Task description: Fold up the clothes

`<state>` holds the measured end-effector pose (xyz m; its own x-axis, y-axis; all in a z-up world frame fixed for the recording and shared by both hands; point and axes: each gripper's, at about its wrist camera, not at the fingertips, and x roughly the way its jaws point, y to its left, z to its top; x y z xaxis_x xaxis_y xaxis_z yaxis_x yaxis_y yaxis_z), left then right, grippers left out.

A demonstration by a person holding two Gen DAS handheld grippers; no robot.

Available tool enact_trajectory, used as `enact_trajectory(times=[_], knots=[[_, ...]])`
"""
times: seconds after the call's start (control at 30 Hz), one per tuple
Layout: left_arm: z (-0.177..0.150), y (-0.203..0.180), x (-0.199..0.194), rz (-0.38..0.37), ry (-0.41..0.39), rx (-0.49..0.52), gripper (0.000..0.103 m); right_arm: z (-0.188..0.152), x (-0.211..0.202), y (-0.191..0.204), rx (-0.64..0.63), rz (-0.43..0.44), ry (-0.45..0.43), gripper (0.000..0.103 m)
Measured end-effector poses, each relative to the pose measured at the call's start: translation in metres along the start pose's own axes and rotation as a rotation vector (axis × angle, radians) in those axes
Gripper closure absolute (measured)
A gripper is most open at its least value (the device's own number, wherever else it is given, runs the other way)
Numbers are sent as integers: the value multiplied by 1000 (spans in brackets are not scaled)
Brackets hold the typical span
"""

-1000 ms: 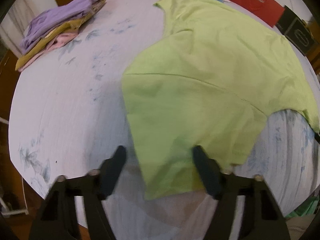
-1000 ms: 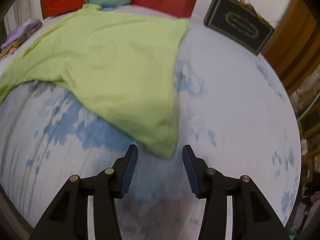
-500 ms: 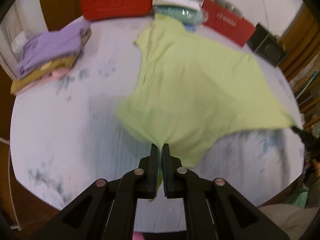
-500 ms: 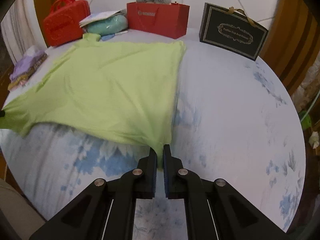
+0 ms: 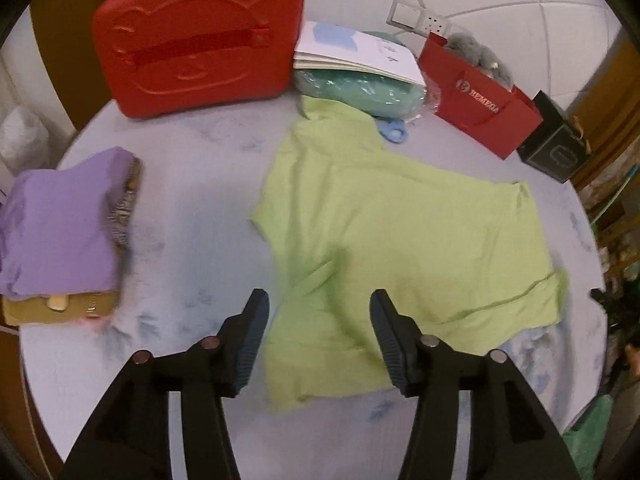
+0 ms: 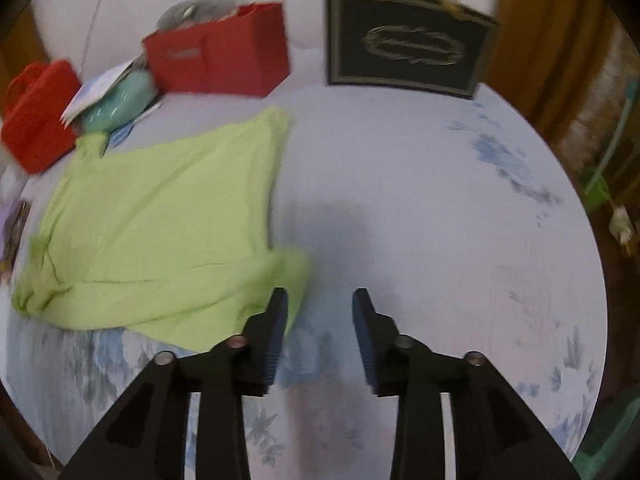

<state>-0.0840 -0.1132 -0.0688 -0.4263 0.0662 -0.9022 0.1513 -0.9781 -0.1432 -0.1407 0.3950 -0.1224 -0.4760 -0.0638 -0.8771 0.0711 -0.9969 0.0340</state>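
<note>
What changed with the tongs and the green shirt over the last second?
Both tongs, left and right, closed on the green shirt's near corners, carried them forward, then released; its near edge now lies folded over. The folded pile stayed put.

Red paper bag (image 5: 482,110), upper right of left wrist frame: white print reads "REMEGA" (last letters uncertain), round logo before it. Black bag (image 6: 406,42) emblem: illegible.

Bed w/ floral sheet (image 5: 208,208): green shirt (image 5: 400,232) flat, folded stack (image 5: 60,232), red case (image 5: 200,36), gift bags (image 6: 218,54).
</note>
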Motion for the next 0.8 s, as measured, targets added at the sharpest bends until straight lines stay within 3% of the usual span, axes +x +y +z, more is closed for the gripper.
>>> enact_trajectory(times=[0.03,0.13,0.3,0.4,0.53,0.63,0.77,0.8], knots=[[-10,4,4,16,11,2,42,-7,0,-1,14,10,3,56],[-40,15,17,59,48,7,42,-31,1,-3,55,42,16,56],[-81,20,57,65,112,-30,42,-57,13,-2,120,105,45,55],[-82,16,72,88,102,-42,42,-53,23,2,133,127,48,55],[-75,8,83,109,72,-10,43,-45,34,8,140,147,48,44],[-71,2,87,120,84,22,99,-38,44,18,139,171,57,41],[-61,2,69,124,37,46,99,-31,50,35,90,140,36,45],[-57,3,59,126,13,53,99,-29,51,38,80,119,29,76]])
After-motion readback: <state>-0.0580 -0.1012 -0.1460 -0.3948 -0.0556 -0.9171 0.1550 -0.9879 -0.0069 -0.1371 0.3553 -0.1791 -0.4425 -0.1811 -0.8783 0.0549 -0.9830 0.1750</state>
